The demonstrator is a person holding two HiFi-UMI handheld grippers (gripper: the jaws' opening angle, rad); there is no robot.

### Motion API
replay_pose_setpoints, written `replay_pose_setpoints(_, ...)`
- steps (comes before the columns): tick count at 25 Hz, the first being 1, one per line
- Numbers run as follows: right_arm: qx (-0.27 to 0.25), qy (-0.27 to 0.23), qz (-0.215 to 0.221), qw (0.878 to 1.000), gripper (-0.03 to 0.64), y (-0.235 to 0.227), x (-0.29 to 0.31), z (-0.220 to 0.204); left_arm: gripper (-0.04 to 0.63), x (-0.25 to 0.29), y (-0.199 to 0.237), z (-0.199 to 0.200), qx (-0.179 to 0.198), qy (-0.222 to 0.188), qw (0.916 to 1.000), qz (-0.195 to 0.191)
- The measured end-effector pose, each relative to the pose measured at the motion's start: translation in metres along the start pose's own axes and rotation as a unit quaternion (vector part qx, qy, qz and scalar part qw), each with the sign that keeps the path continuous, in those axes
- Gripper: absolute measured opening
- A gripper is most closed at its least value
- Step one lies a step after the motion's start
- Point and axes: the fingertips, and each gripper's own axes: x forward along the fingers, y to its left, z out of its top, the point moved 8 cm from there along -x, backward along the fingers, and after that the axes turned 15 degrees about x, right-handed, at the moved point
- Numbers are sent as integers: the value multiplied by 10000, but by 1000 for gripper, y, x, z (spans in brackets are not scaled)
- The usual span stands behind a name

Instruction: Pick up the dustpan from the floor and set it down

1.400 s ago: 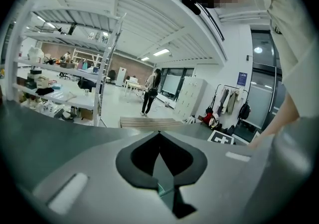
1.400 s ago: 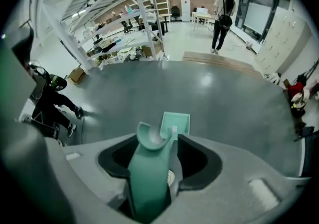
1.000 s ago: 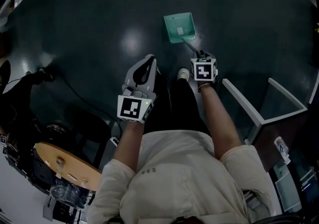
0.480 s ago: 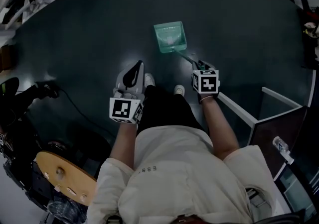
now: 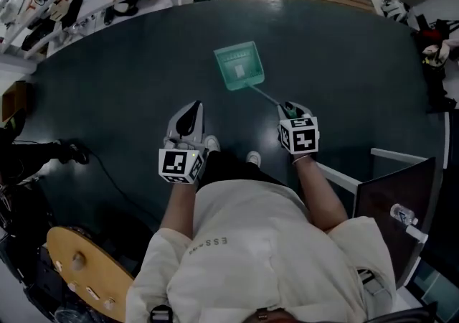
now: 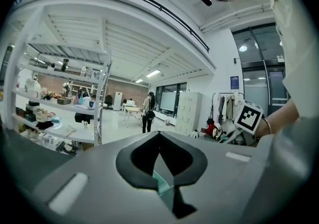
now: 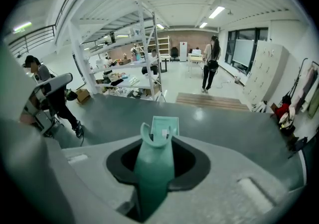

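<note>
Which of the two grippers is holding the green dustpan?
The right gripper: its jaws clamp the handle of the green dustpan. The left gripper beside it holds nothing.

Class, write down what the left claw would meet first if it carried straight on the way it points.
Nothing near: ahead of the left claw the way looks free, perhaps as far as a distant person; depth is unclear.

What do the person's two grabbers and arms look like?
The left gripper and right gripper are light grey shells with black-lined jaws. Each carries a white cube with black square markers. The person wears a cream short-sleeved shirt.
</note>
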Motion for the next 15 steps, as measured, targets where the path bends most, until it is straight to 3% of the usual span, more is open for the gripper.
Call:
replay_pose_setpoints(6,-44,-188,64,9998,72,-12,-30,-7,15,-12,5,22,243,-212,9992,227)
replay_pose_setpoints(15,-64,-109,-6,9999,73,-18,-32,-16,15,-22,-2,21,165,-180,9993,267)
